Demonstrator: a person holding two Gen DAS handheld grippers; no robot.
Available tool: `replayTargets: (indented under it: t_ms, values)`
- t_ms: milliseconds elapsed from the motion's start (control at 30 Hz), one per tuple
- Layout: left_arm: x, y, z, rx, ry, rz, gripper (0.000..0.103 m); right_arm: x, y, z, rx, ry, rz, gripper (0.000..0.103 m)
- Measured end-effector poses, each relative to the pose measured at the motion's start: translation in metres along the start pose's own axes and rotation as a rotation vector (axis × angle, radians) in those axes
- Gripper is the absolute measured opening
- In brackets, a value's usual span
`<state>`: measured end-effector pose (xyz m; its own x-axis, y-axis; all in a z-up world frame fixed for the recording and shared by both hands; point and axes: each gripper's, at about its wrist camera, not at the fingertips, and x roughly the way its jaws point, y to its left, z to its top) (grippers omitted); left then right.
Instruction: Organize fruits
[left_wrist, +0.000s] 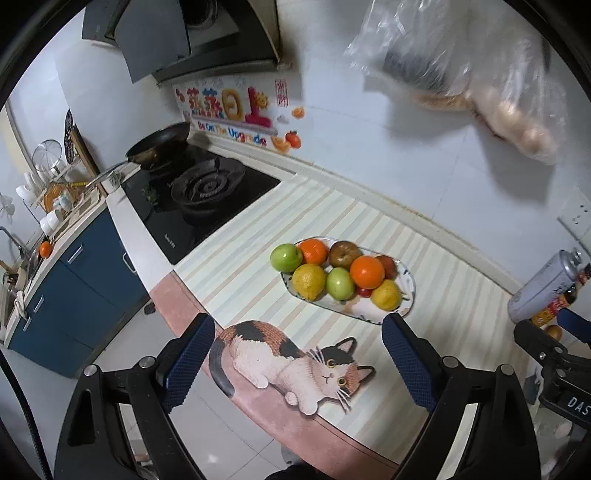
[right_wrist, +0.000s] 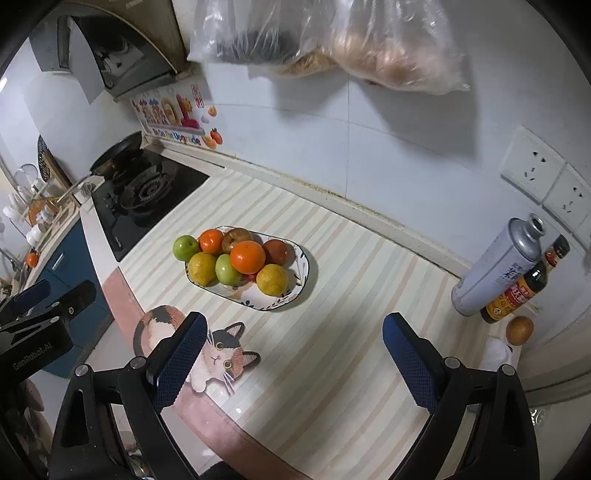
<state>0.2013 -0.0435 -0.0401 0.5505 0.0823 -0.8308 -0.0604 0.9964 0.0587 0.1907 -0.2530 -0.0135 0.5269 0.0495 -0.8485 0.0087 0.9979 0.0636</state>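
**A:** Fruit's all heaped on the oval plate (right_wrist: 304, 264) mid-counter: oranges (right_wrist: 248, 256), green apples (right_wrist: 185, 248), lemons (right_wrist: 272, 279). Piled to stay together, I'd guess.

**B:** Grippers? Left gripper (left_wrist: 299, 354) and right gripper (right_wrist: 295, 350) both spread wide, holding nothing, hovering short of the plate.

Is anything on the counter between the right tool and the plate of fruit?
Nothing visible: only bare striped mat lies between the open right tool and the plate; the cat mat sits off to its left.
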Motion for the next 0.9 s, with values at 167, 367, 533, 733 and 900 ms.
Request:
replayTargets:
  t_ms: [167, 367, 533, 733, 900]
  values:
    - [0.017, 0.003, 0.002, -0.009, 0.021, 0.006, 0.093, 0.021, 0.005, 0.005, -0.002, 0.023, -0.002, 0.098]
    - [0.027, 0.006, 0.002, -0.011, 0.033, 0.005, 0.093, 0.032, 0.011, 0.006, -0.007, 0.037, -0.009, 0.098]
    - [0.027, 0.007, 0.002, -0.010, 0.027, 0.001, 0.093, 0.035, 0.014, 0.006, -0.007, 0.040, -0.014, 0.098]
    - [0.030, 0.007, 0.003, 0.002, 0.036, -0.025, 0.100, 0.035, 0.015, 0.007, -0.004, 0.044, 0.003, 0.098]
    - [0.028, 0.009, 0.004, 0.006, 0.021, -0.024, 0.103, 0.035, 0.018, 0.007, -0.011, 0.036, -0.004, 0.101]
